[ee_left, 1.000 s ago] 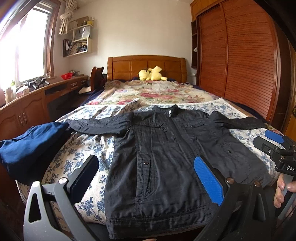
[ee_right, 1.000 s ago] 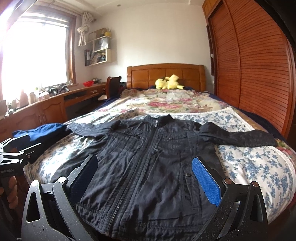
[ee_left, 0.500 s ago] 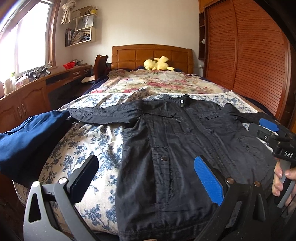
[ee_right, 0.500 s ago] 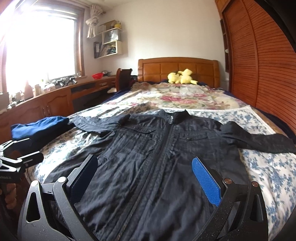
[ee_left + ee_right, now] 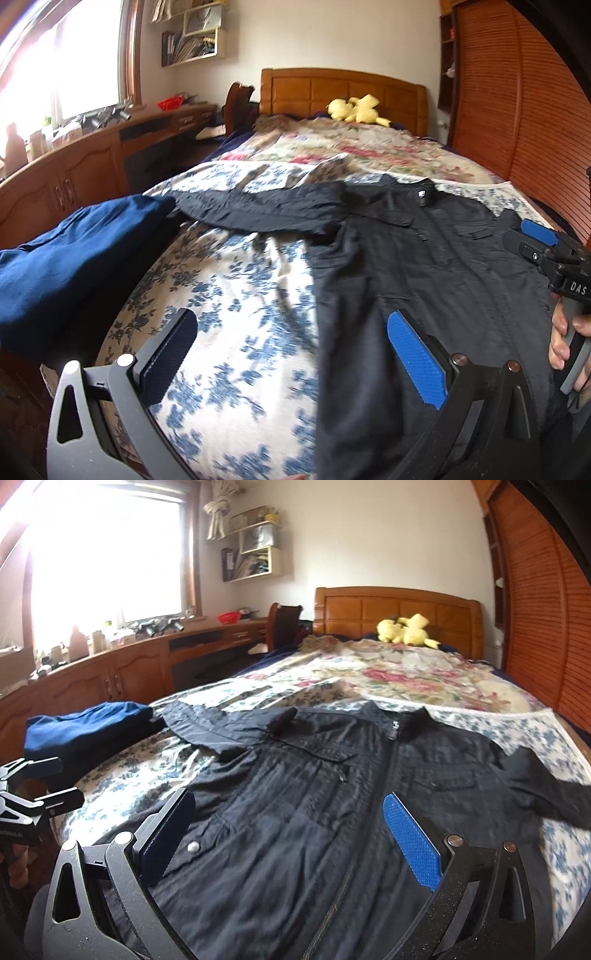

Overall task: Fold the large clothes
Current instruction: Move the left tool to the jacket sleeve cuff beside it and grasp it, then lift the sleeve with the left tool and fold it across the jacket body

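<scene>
A black zip-up jacket lies flat, front up, on the floral bedspread, its sleeves spread to both sides. In the left wrist view the jacket fills the right half, its left sleeve reaching toward a blue garment. My left gripper hangs open over the bedspread beside the jacket's left edge, nothing between its fingers. My right gripper is open above the jacket's lower front, holding nothing. It also shows at the right edge of the left wrist view, the right gripper held by a hand.
A folded blue garment rests at the bed's left edge. A yellow plush toy sits by the wooden headboard. A wooden desk and cabinets run along the left under the window. Slatted wardrobe doors line the right.
Both grippers have moved forward and lower over the bed, panning left. The left one now sits over the bedspread beside the jacket. The jacket has not moved.
</scene>
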`<state>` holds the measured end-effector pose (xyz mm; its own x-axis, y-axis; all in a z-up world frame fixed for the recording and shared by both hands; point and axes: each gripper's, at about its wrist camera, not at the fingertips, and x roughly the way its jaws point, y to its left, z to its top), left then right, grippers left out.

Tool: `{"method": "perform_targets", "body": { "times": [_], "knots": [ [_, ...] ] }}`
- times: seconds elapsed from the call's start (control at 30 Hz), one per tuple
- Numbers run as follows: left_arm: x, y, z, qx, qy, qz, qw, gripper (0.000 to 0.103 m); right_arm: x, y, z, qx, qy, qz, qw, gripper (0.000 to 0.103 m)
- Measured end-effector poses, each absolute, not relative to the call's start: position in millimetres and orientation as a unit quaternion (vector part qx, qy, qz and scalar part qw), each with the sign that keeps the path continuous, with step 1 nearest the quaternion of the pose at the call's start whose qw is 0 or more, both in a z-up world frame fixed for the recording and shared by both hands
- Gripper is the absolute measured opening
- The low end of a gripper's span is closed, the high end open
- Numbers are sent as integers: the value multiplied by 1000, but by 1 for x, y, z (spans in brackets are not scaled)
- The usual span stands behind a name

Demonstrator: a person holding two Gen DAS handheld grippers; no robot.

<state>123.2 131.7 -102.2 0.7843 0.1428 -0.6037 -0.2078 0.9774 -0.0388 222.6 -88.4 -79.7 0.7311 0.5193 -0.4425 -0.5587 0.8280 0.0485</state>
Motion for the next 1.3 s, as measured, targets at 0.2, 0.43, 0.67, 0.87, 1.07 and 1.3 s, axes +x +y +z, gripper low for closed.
{"method": "perform_targets", "body": {
  "times": [0.2, 0.43, 0.67, 0.87, 1.07, 1.3],
  "knots": [
    [152, 164, -118, -67, 337, 96, 934, 103, 265, -58, -95, -57, 246, 315, 915, 103],
    [197, 190, -128, -70, 353, 83, 929, 103, 297, -47, -143, -70, 298, 330, 893, 103],
    [263, 225, -133, -114, 358, 74, 924, 98, 301, -45, -154, -67, 316, 337, 884, 103],
    [320, 254, -150, -157, 379, 92, 907, 86, 304, -44, -158, -64, 323, 337, 882, 103],
    [357, 280, -173, -196, 400, 130, 886, 82, 304, -45, -159, -66, 321, 337, 883, 103],
    [377, 300, -194, -244, 412, 155, 864, 42, 303, -45, -160, -65, 324, 337, 882, 103]
  ]
}}
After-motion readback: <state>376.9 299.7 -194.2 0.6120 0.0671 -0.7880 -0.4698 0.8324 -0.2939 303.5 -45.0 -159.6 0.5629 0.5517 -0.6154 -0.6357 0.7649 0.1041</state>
